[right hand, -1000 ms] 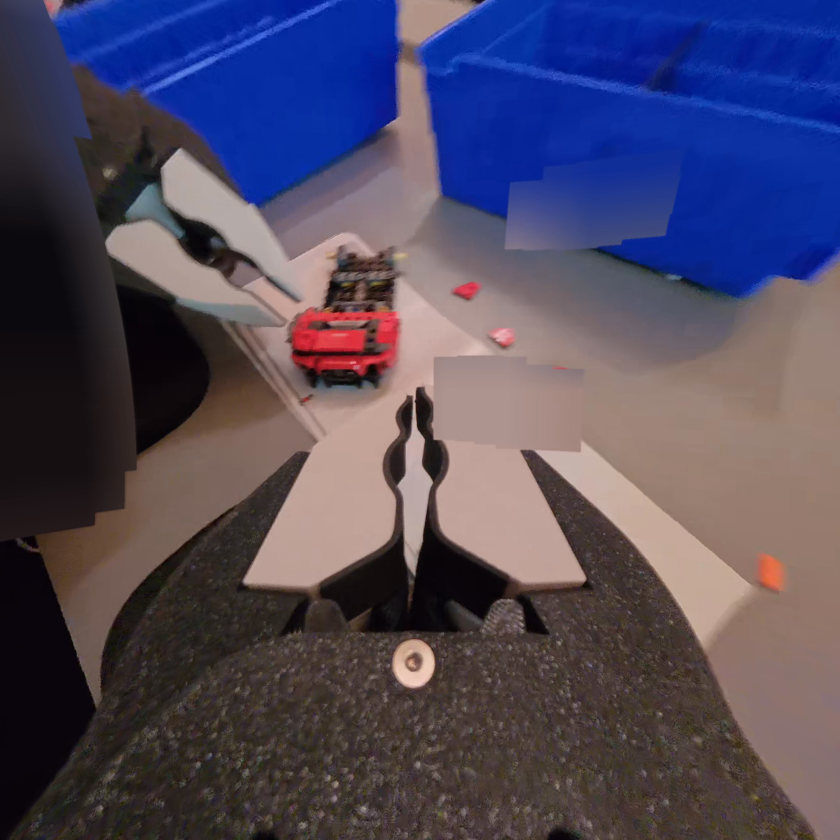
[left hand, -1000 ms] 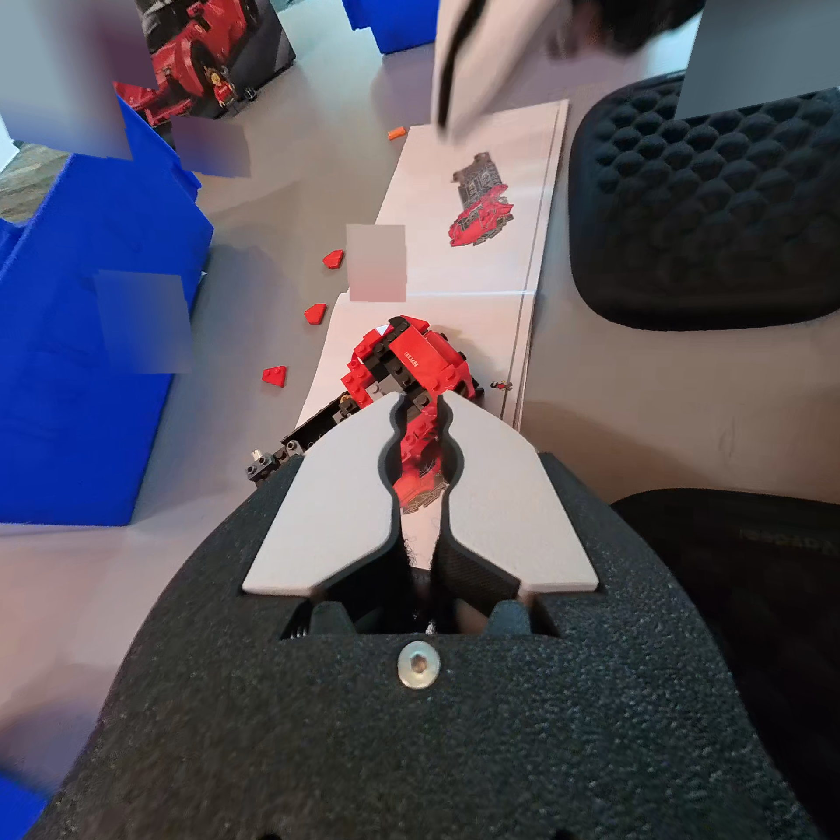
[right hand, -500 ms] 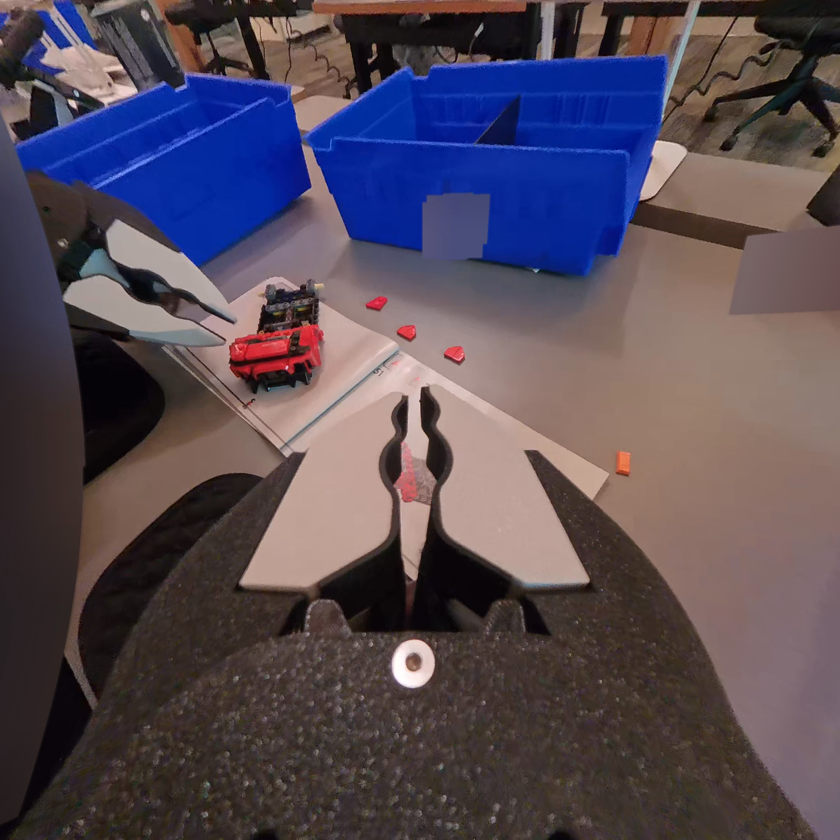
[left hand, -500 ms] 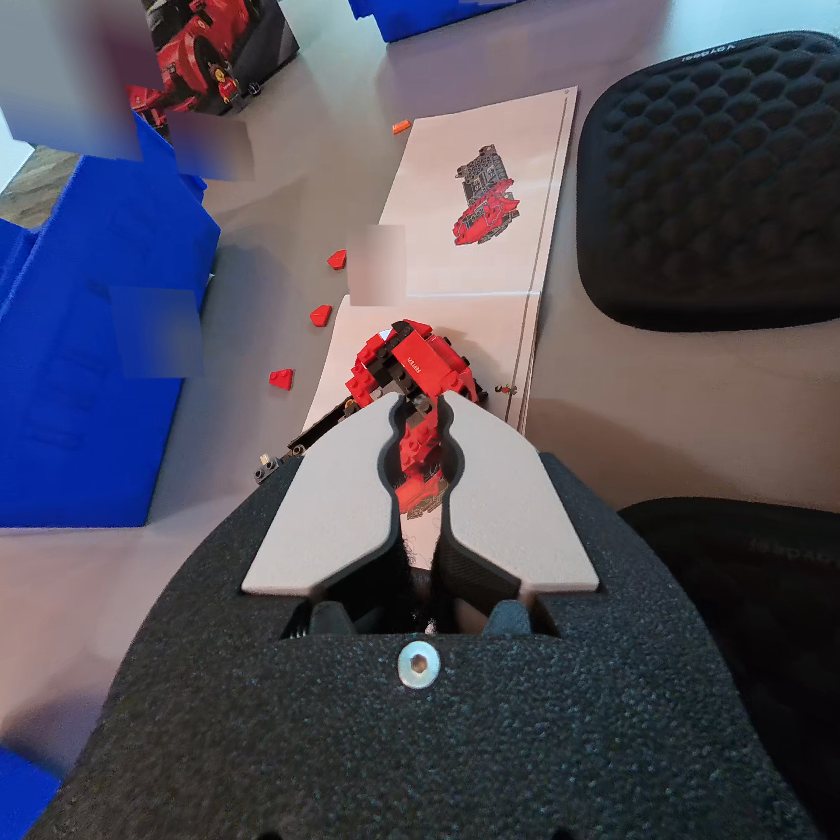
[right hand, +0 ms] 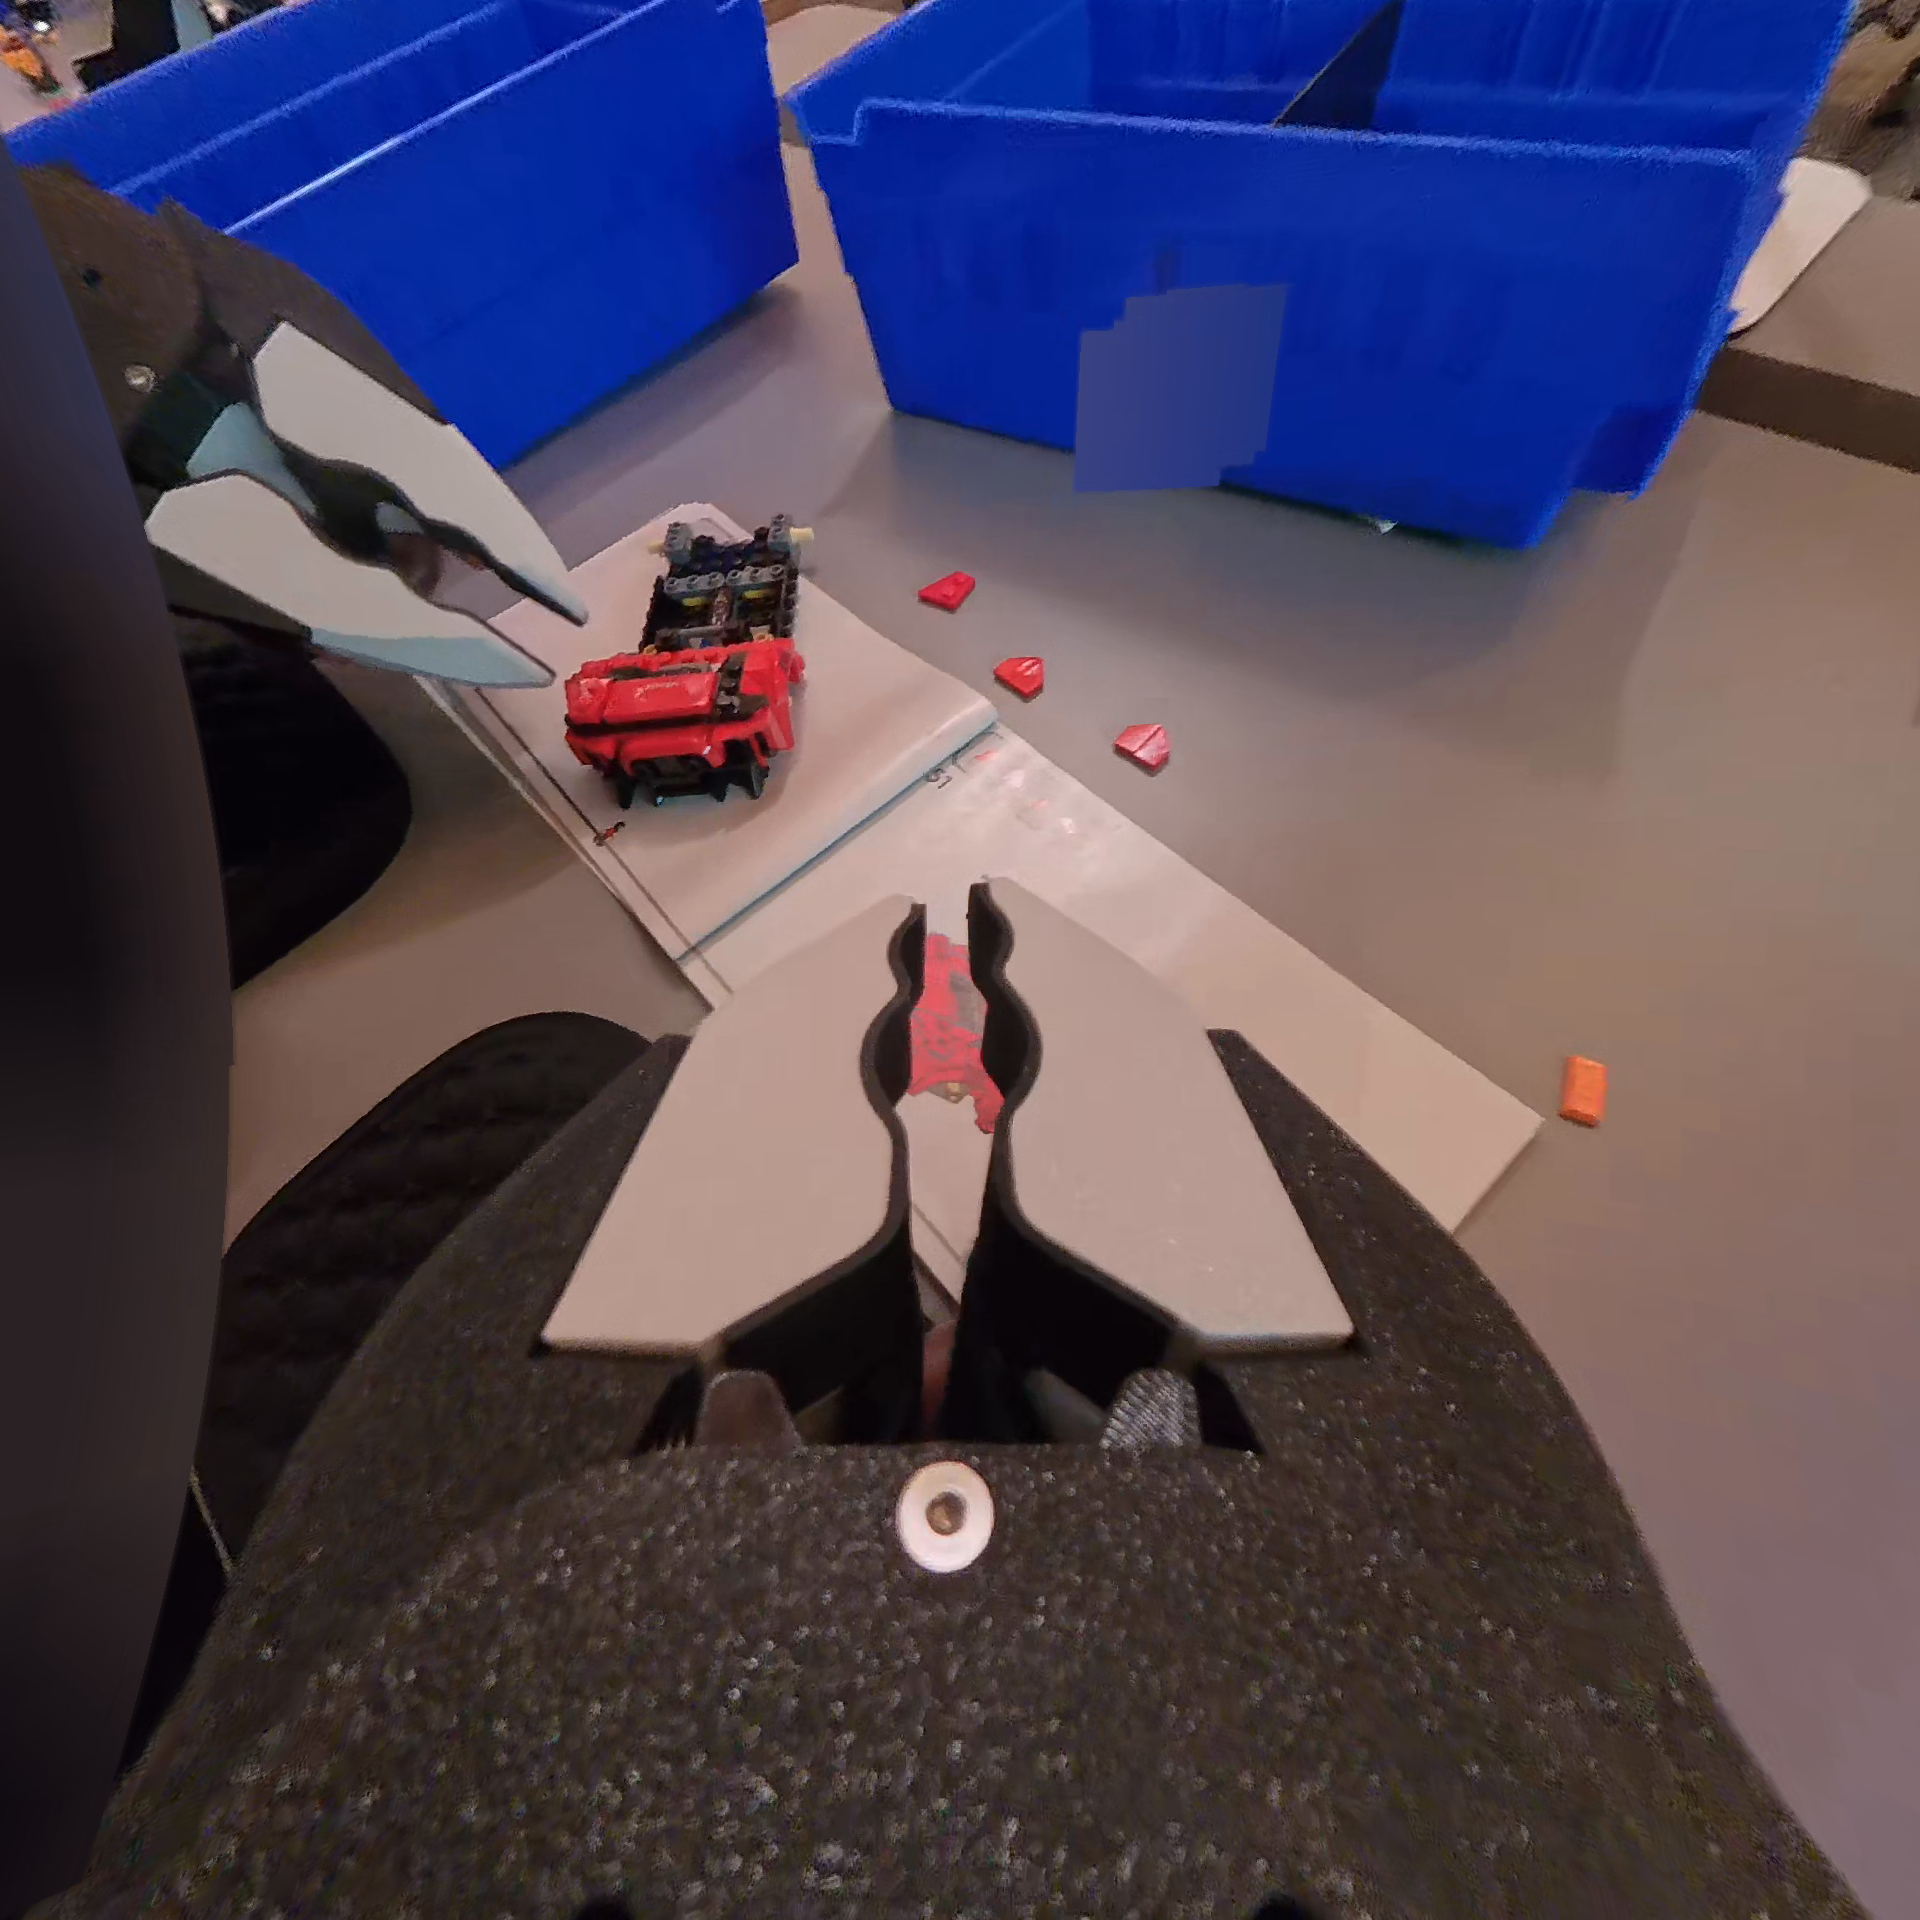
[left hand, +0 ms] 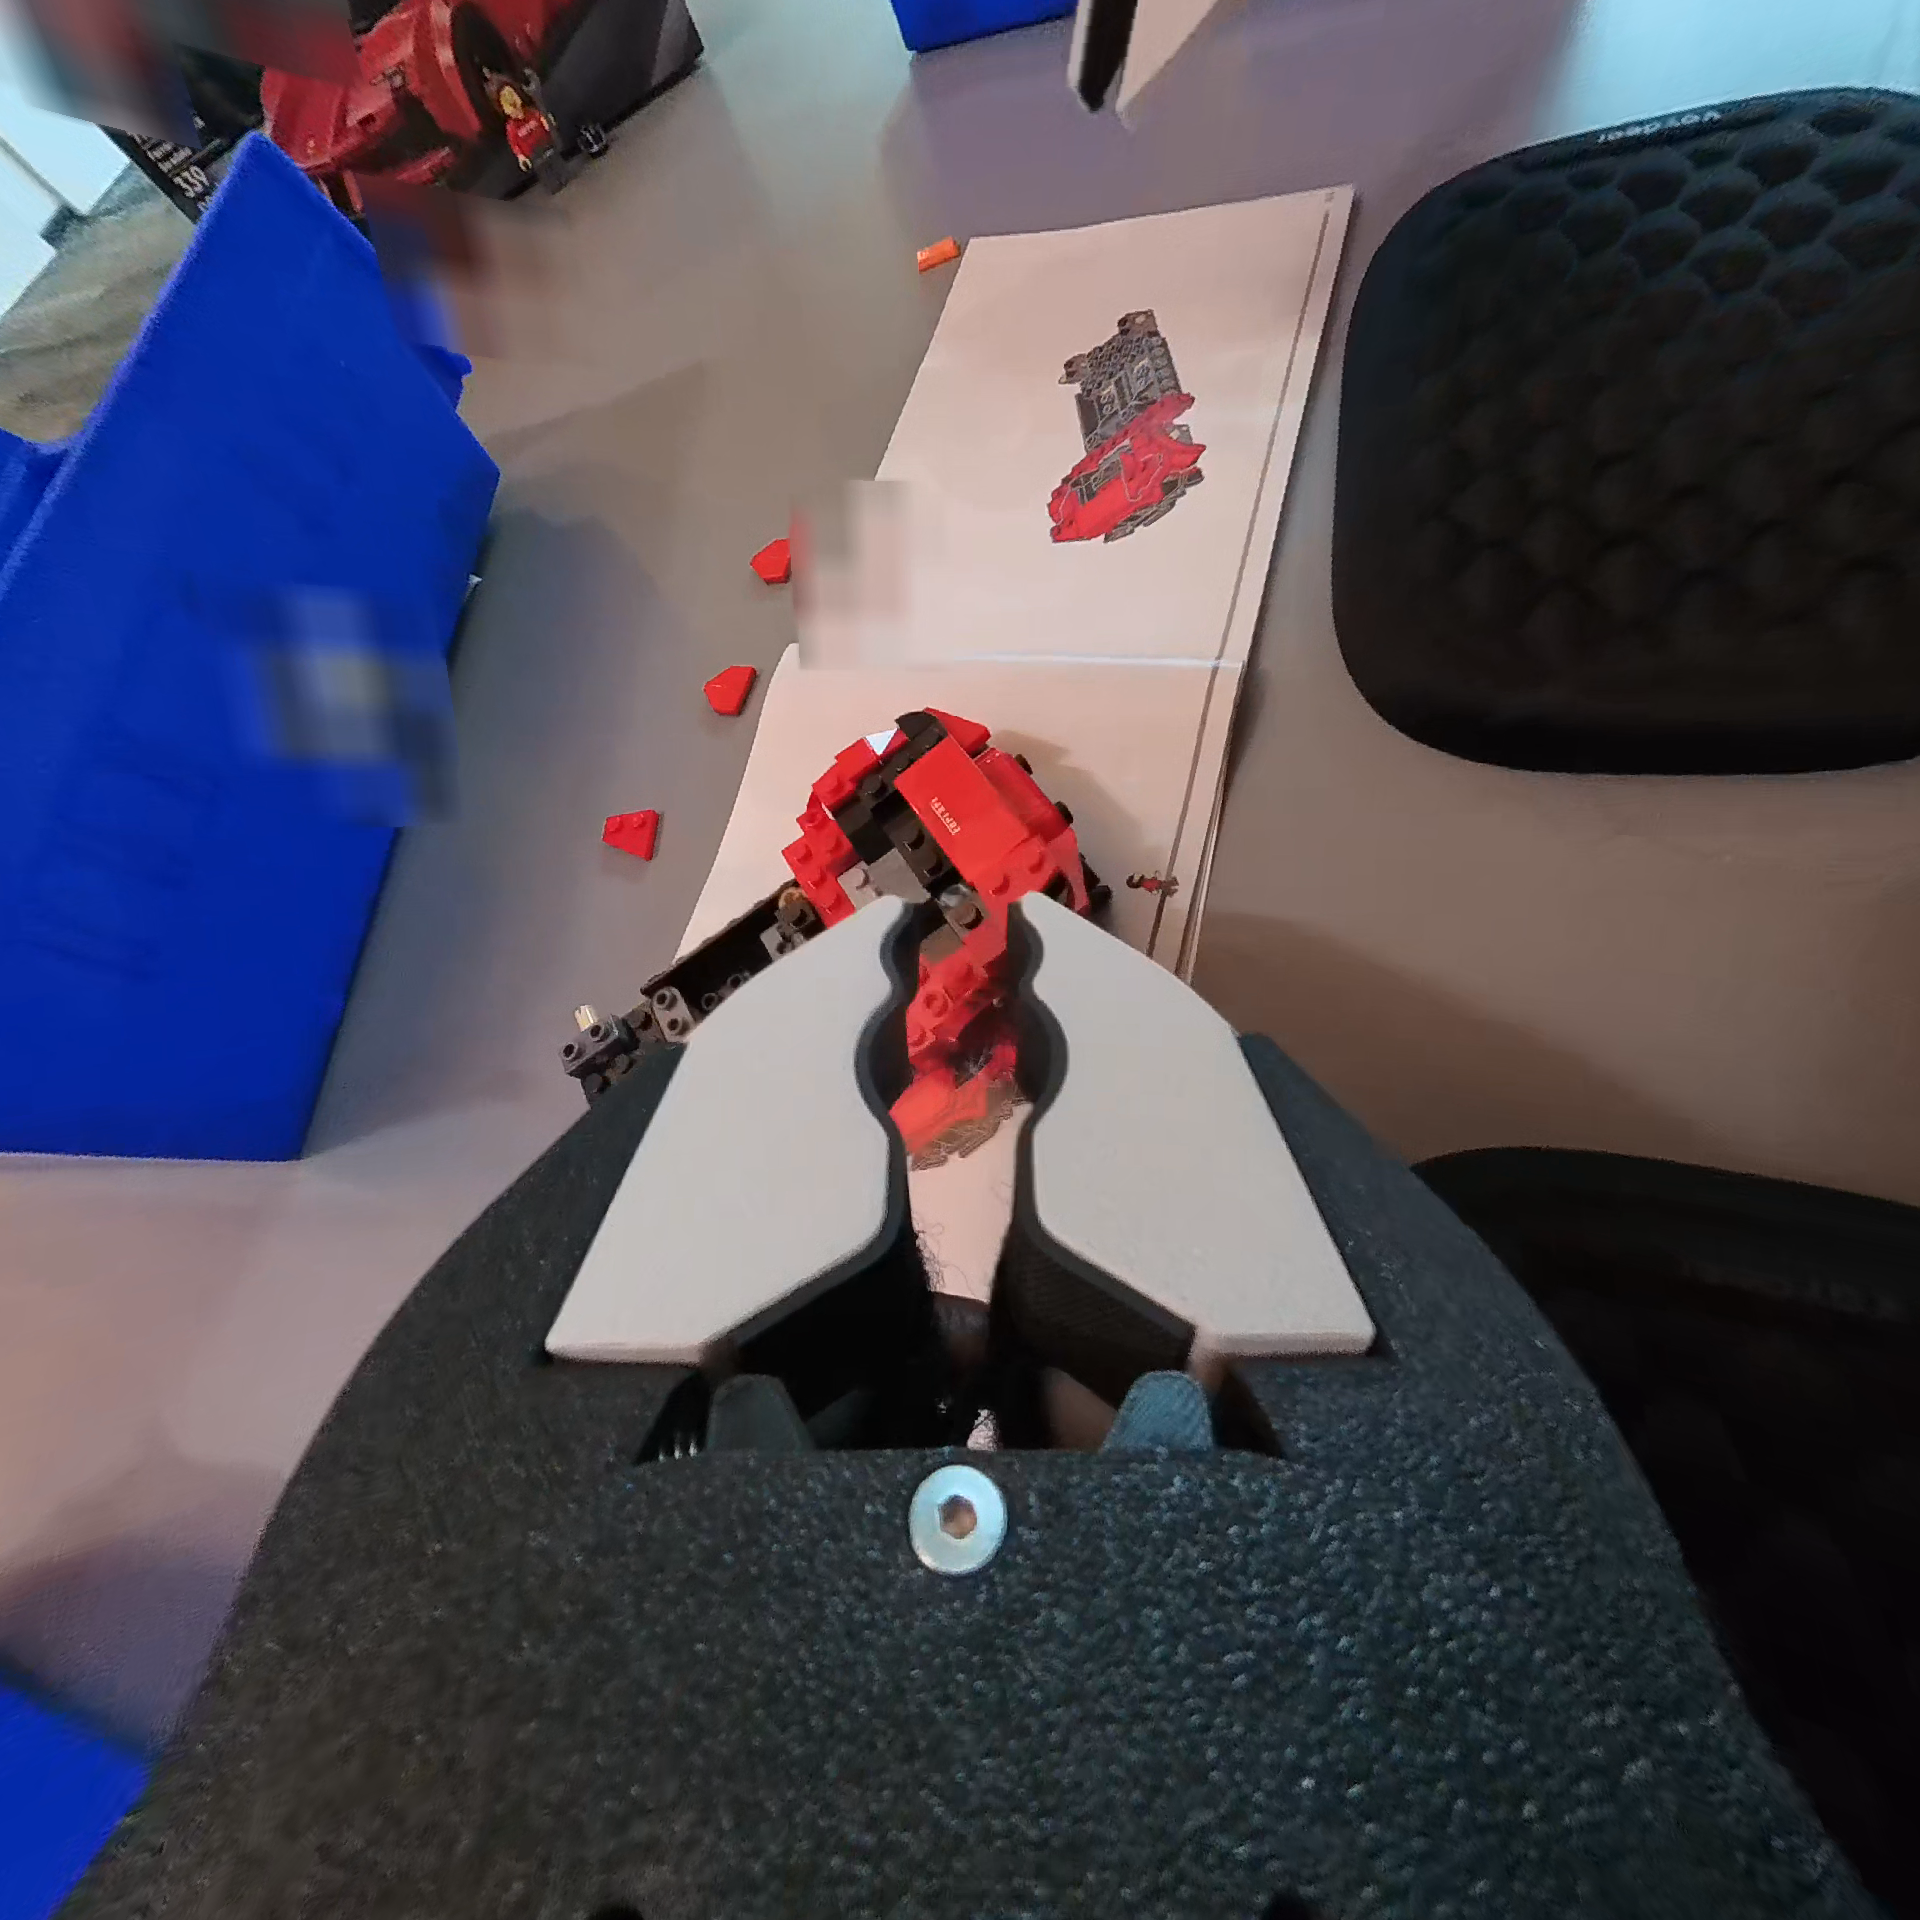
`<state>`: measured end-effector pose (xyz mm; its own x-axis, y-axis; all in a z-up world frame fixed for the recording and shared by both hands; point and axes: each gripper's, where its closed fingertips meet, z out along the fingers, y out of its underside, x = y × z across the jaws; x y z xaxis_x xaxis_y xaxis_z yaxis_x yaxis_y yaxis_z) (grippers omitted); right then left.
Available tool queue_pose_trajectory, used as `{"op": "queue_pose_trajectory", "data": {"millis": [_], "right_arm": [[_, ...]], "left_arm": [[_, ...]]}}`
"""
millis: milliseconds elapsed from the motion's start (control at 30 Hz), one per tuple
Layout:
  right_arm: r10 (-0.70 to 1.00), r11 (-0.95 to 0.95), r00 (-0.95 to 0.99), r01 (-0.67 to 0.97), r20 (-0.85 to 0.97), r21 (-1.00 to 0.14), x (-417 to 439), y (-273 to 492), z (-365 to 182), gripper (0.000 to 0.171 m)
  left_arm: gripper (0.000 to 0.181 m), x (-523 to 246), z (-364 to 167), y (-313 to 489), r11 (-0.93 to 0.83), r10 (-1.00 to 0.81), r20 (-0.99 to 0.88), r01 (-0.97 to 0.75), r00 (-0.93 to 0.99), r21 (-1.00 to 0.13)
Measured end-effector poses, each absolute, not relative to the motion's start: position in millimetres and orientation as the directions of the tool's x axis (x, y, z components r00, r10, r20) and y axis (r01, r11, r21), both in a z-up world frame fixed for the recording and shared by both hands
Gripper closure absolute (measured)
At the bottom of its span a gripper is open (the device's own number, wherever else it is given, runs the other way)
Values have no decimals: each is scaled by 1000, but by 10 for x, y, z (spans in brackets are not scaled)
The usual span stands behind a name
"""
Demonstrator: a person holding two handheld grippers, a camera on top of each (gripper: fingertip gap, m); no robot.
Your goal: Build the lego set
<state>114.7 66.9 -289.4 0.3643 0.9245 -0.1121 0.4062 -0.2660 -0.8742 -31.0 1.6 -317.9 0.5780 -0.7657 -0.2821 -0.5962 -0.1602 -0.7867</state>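
Note:
A partly built red and black lego car (left hand: 935, 821) stands on the open instruction booklet (left hand: 1039, 260); it also shows in the right wrist view (right hand: 675, 707). My left gripper (left hand: 961, 909) hovers just above the car's near side, jaws a little apart and empty; the right wrist view shows it (right hand: 566, 646) left of the car. My right gripper (right hand: 945, 899) hangs over the booklet's (right hand: 883, 727) other page, jaws a narrow gap apart and empty. Three loose red wedge pieces (right hand: 1020, 675) lie beside the booklet, and one orange piece (right hand: 1582, 1089).
Two blue bins (right hand: 1299, 260) (right hand: 468, 208) stand behind the booklet; one (left hand: 208, 623) is at my left. Black honeycomb pads (left hand: 1642, 416) lie beside the booklet. The lego box (left hand: 468, 94) stands at the far end. The grey table (right hand: 1558, 779) stretches to the right. The orange piece (right hand: 1582, 1089) is about 15 cm from my right fingertips. Seen from the left wrist view (left hand: 937, 250) as well.
My right gripper swung up and came back down nearer the booklet; its fingers show again at the top of the left wrist view. My left gripper barely moved.

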Motion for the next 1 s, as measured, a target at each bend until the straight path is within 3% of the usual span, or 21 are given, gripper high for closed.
{"op": "queue_pose_trajectory", "data": {"millis": [233,1000], "right_arm": [[961,-211,265,497,-84,-842,923,492,-3066,162],[965,-230,222,476,-136,-849,743,394,-3092,162]], "left_arm": [[166,-297,-3245,1,-172,-780,-265,-601,567,-780],[167,-251,-3277,-23,-183,-788,-254,-607,561,-773]]}}
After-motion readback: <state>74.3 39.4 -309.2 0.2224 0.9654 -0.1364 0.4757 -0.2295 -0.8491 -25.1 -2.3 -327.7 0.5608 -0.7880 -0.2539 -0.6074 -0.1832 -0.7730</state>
